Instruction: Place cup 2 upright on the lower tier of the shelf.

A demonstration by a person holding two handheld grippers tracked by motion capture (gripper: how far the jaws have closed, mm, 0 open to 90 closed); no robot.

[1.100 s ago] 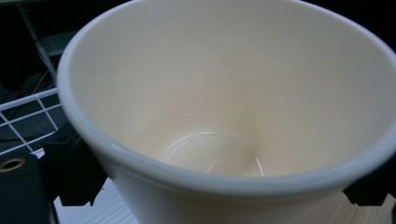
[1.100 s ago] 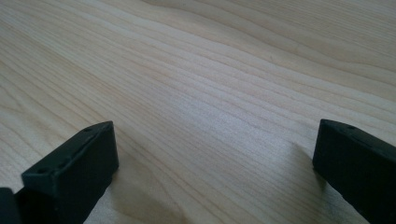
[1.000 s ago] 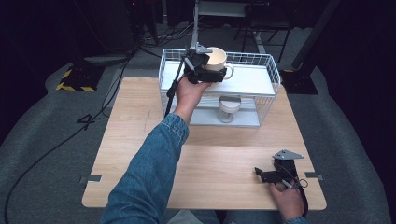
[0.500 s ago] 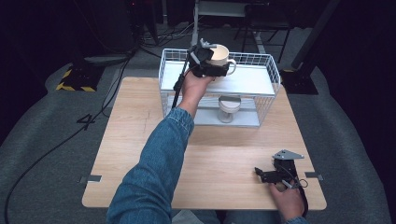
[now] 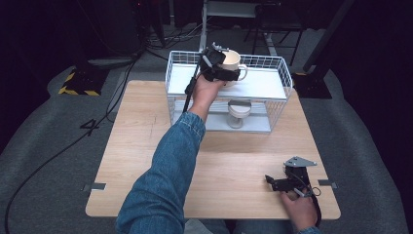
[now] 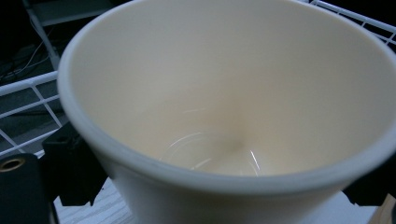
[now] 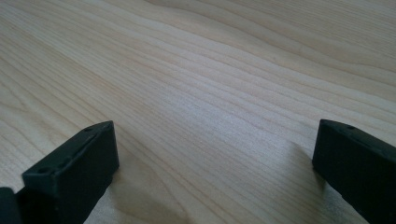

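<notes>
near edge of the pale wooden table [image 5: 146, 161]: the right gripper [image 5: 273, 182] rests on the tabletop at the near right corner, held by the person's right hand [image 5: 299, 209]. in the right gripper view its two black jaws stand wide apart with bare wood grain between them; nothing is gripped.

mid table: the left forearm in a blue denim sleeve [image 5: 165, 175] reaches forward from the bottom edge to the far side of the table.

far side: a white wire two-tier rack [image 5: 280, 73] stands on the table's far edge. the left gripper [image 5: 229, 74], carried in the left hand [image 5: 204, 92], is at the rack's upper tier, on its left part. its jaws are closed on the outside of a cream ceramic mug with a side handle [image 5: 233, 62]; in the left gripper view the mug's [image 6: 233, 107] open mouth faces the camera, empty inside, with a black jaw on each side of the wall. the mug is upright over the white upper shelf [image 5: 263, 87]; whether its base touches the shelf cannot be told. on the lower tier, below the shelf, stands a second pale cup-like vessel [image 5: 238, 111], its exact form unclear.
</notes>
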